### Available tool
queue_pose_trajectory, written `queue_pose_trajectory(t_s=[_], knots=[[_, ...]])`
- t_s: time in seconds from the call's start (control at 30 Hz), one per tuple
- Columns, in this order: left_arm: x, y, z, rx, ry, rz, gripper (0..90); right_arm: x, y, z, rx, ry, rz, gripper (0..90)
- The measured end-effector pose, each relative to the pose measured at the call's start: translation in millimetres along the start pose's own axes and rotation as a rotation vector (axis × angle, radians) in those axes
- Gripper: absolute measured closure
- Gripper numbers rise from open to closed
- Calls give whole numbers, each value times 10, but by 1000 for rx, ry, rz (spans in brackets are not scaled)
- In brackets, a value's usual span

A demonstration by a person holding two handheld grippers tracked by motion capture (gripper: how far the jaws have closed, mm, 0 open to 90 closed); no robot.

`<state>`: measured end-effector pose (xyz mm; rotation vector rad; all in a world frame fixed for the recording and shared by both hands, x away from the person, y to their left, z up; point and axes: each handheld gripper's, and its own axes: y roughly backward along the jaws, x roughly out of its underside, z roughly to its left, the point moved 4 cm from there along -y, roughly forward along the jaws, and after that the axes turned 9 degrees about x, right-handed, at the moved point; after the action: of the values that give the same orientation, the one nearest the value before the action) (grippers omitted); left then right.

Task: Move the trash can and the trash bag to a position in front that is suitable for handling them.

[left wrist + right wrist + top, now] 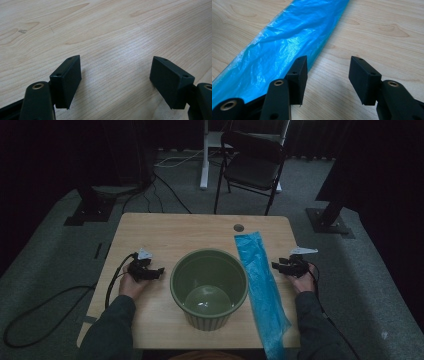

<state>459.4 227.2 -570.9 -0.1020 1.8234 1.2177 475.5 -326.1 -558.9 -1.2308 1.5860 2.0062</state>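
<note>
A green ribbed pot [209,287] stands in the middle of the wooden table [165,232], near the front edge. To its right lies a long blue plastic bag [262,282], folded flat, its near end hanging over the table's front edge. My left gripper [159,271] rests on the table left of the pot, open, with only bare wood between its jaws [116,75]. My right gripper [276,266] rests right of the bag, open. In the right gripper view the blue bag [279,47] lies just beside its left jaw, with nothing between the pads.
A black folding chair [252,167] stands beyond the table's far edge, beside a white desk leg [204,155]. Cables run over the grey carpet at the left. A small round hole [239,227] sits near the table's far edge.
</note>
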Motion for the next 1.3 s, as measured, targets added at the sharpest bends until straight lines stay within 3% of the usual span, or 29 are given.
queue_pose_trajectory(t_s=[0.17, 0.2, 0.23, 0.43, 0.53, 0.63, 0.67, 0.7, 0.73, 0.83, 0.87, 0.9, 0.93, 1.0, 1.07, 1.13, 1.17, 1.27, 1.3], knots=[[-17, 18, -16, -5, 10, 21, 281, -8, 27, 15, -11, -3, -4, 483], [-29, 45, -55, 1, 8, 40, 439, -25, 55, 30, -17, 5, -12, 494], [-29, 45, -55, 1, 8, 40, 467, -25, 55, 30, -17, 5, -12, 494], [-42, 57, -157, 28, -17, 73, 500, -80, 133, 110, -68, 9, -27, 552], [-70, 129, -265, 121, -21, 63, 505, -129, 205, 243, -128, 57, -32, 575], [-128, 282, -419, 224, -38, 8, 511, -178, 275, 392, -186, 102, -45, 574], [-128, 282, -419, 224, -38, 8, 512, -178, 275, 392, -186, 102, -45, 574], [-148, 401, -547, 274, -71, -21, 512, -191, 301, 455, -208, 117, -52, 574], [-149, 454, -608, 286, -93, -38, 520, -202, 349, 594, -254, 152, -56, 570], [-111, 578, -773, 349, -129, -56, 537, -208, 412, 798, -312, 197, -62, 562], [-111, 578, -773, 349, -129, -56, 537, -208, 412, 798, -312, 197, -62, 562], [-80, 647, -851, 386, -141, -66, 537, -205, 507, 1000, -376, 238, -73, 547], [-49, 718, -919, 421, -158, -77, 536, -201, 537, 1054, -392, 248, -77, 544], [-34, 755, -955, 434, -166, -83, 531, -194, 578, 1123, -416, 260, -80, 540], [2, 844, -1032, 458, -195, -95, 531, -164, 677, 1309, -481, 304, -81, 531], [2, 844, -1032, 458, -195, -95, 532, -157, 698, 1353, -496, 317, -77, 531], [29, 900, -1090, 483, -214, -105, 534, -132, 748, 1502, -548, 349, -65, 531], [30, 906, -1100, 494, -218, -108, 534, -125, 757, 1559, -561, 367, -60, 529], [12, 901, -1111, 516, -218, -118, 534, -122, 761, 1610, -570, 384, -57, 527]])
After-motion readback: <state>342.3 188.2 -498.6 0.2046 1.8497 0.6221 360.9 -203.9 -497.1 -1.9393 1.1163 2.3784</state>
